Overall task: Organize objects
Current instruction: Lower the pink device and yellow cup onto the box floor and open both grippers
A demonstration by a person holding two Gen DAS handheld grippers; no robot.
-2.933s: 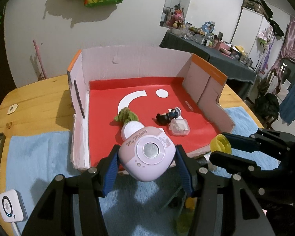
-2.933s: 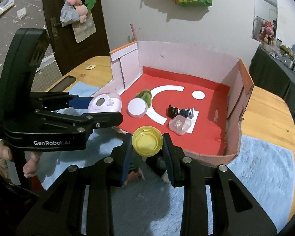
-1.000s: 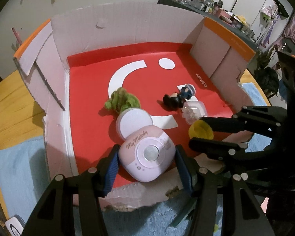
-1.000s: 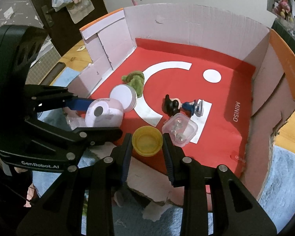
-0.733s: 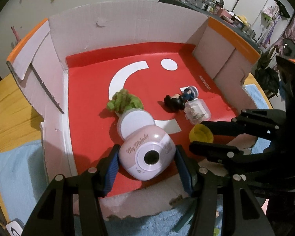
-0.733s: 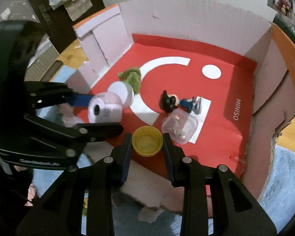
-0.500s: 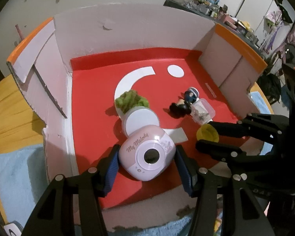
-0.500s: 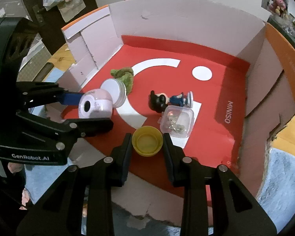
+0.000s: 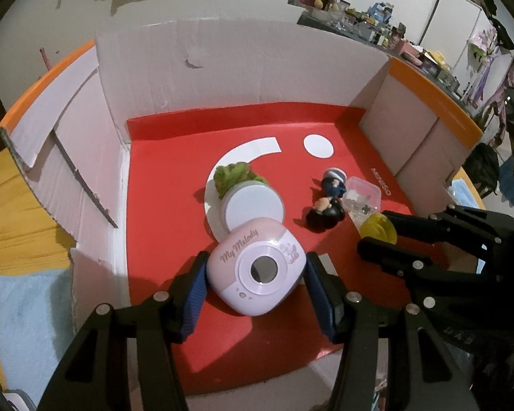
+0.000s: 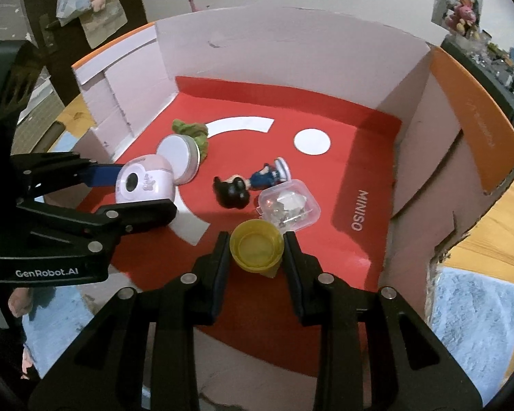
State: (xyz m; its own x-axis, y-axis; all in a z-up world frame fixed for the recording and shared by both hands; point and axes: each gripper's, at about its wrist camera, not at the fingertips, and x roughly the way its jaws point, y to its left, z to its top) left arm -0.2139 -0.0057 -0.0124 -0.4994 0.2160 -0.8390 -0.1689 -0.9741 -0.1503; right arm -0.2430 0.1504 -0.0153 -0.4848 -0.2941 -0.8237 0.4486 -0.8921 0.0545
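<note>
My left gripper [image 9: 257, 270] is shut on a pink "My Melody" toy camera [image 9: 257, 267], held low over the red floor of an open cardboard box [image 9: 222, 68]. It also shows in the right wrist view [image 10: 144, 179]. My right gripper [image 10: 257, 246] is shut on a small yellow cup [image 10: 257, 245], held over the box floor near its front; the cup also shows in the left wrist view [image 9: 378, 231]. A white round tin [image 9: 253, 207], a green plush [image 9: 234, 174], a small figurine [image 10: 248, 185] and a clear plastic case [image 10: 288, 205] lie on the floor.
The box walls [image 10: 462, 130] rise on three sides, with a torn low front edge. The box stands on a wooden table [image 9: 13, 212] with blue towels [image 10: 476, 311] in front. A dark cluttered table [image 9: 394, 41] stands behind.
Both grippers have moved forward from in front of the box to over its red floor, still holding the camera and the cup. The items on the floor have not moved.
</note>
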